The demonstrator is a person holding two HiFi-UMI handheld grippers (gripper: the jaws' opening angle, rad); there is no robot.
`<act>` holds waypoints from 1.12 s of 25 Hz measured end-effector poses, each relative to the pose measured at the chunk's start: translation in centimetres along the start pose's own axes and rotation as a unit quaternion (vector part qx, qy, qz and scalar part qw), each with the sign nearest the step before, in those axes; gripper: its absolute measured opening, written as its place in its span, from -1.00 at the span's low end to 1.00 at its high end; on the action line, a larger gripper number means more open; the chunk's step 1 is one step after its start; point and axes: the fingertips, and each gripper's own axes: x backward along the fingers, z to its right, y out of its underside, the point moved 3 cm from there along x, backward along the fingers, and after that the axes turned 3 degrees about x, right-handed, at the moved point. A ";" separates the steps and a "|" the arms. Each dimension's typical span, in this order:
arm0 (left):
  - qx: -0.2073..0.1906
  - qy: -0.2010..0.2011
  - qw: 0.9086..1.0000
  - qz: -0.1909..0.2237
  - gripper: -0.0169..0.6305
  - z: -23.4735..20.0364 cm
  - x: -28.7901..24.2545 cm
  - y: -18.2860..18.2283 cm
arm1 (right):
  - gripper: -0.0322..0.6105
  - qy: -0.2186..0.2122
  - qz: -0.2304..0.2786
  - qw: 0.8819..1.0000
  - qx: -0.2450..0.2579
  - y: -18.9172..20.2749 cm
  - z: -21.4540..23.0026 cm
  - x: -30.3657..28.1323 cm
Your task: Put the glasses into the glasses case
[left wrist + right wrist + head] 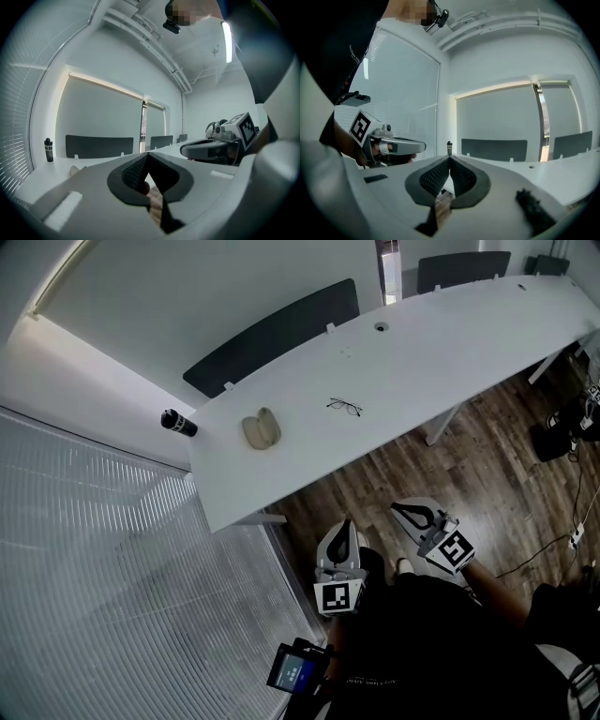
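Note:
A pair of thin-framed glasses [344, 407] lies on the white table [422, 362], near its middle. To their left rests a beige glasses case [261, 430], lying open; its edge [74, 170] peeks above the table in the left gripper view. Both grippers hang below the table's near edge, over the wooden floor, well short of the two objects. My left gripper [346, 522] [147, 155] is shut with nothing in it. Just to its right, my right gripper [397, 508] [449, 159] is likewise shut and empty. Neither gripper view shows the glasses.
A black bottle [178, 422] [48, 150] [449, 147] stands at the table's left end. Dark divider panels [272, 334] line the far edge. Window blinds [103, 559] fill the left. Cables and black gear [562, 432] lie on the floor at right.

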 end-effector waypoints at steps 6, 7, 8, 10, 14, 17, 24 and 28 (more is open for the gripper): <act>0.001 0.015 1.000 0.001 -0.92 -2.8 -2.4 -1.0 | -0.88 0.015 -0.009 1.000 0.008 -1.1 1.7 -3.1; 0.004 0.017 1.000 0.002 -0.92 -3.4 -2.8 -1.1 | -0.88 0.015 -0.013 1.000 0.010 -1.2 1.8 -3.7; 0.005 0.019 1.000 0.002 -0.92 -3.9 -3.2 -1.3 | -0.88 0.016 -0.015 1.000 0.012 -1.4 2.0 -4.4; 0.006 0.022 1.000 0.004 -0.92 -5.1 -3.7 -1.7 | -0.88 0.016 -0.016 1.000 0.016 -1.8 2.2 -5.7; -0.005 0.026 1.000 0.009 -0.92 -7.9 -4.3 -2.3 | -0.88 0.026 -0.020 0.999 0.018 -2.5 2.9 -8.4; -0.007 0.024 1.000 0.013 -0.92 -10.3 -4.6 -2.8 | -0.88 0.033 -0.021 0.999 0.024 -3.2 3.7 -10.7; -0.010 0.015 1.000 0.018 -0.92 -15.1 -5.0 -3.6 | -0.88 0.034 -0.018 0.999 0.030 -4.2 4.4 -15.5; -0.013 0.009 1.000 0.010 -0.92 -17.2 -5.3 -3.4 | -0.88 0.033 -0.015 0.999 0.031 -4.1 4.9 -17.3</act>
